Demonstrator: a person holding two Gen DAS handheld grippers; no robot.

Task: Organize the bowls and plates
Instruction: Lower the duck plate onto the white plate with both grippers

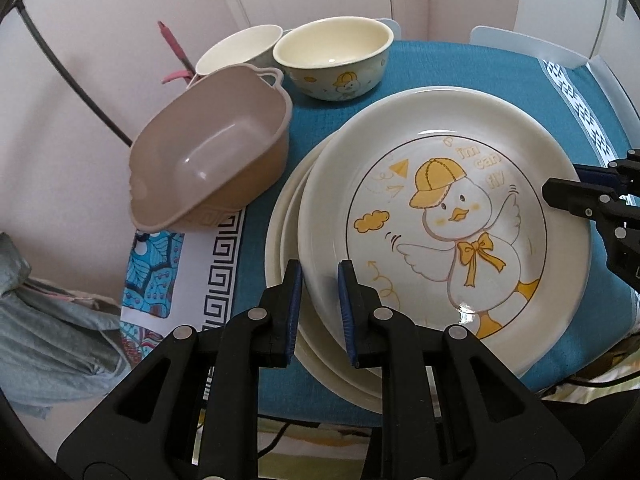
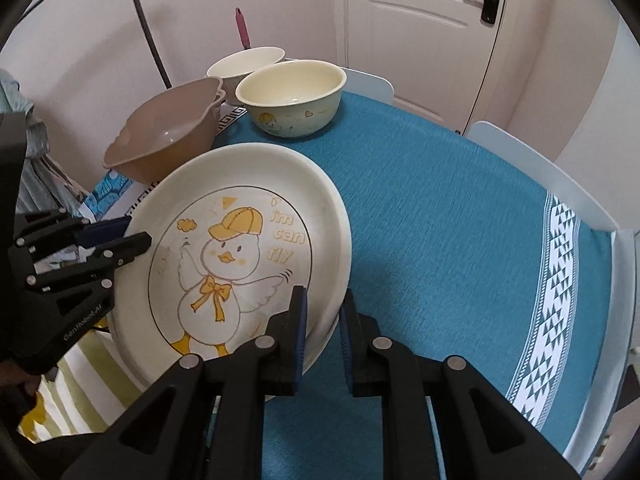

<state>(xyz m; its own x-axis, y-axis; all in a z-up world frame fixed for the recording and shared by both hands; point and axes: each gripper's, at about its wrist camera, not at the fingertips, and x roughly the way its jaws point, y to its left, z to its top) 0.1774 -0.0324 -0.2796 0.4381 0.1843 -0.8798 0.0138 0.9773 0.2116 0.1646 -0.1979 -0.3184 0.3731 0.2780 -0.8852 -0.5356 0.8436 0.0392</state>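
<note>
Both your left hand-held gripper [image 1: 320, 312] and right hand-held gripper [image 2: 323, 328] are clamped on opposite rims of the duck plate [image 1: 440, 216], atop the plate stack [image 1: 280, 240] on the desk [image 2: 460, 220]. It looks glazed, slippery and breakable: hold it level by the rim.

The top duck plate [image 1: 460, 184] covers nearly all of the plates beneath it [image 1: 286, 240]; only slivers of their rims show at the table's near-left side, and how many lie stacked there cannot be told. The plain white bowl [image 1: 236, 50] at the far-left corner is half hidden behind the brown basin [image 1: 208, 152] and the duck bowl [image 1: 334, 56]. The basin hides much of the patterned mat [image 1: 224, 260] under it. The pink handle [image 2: 242, 28] drops out of sight behind the white bowl, so what it belongs to stays unclear. The right gripper [image 1: 560, 196] is cut off by the picture's edge in the left wrist view, its fingertip contact with the plate rim hidden.
</note>
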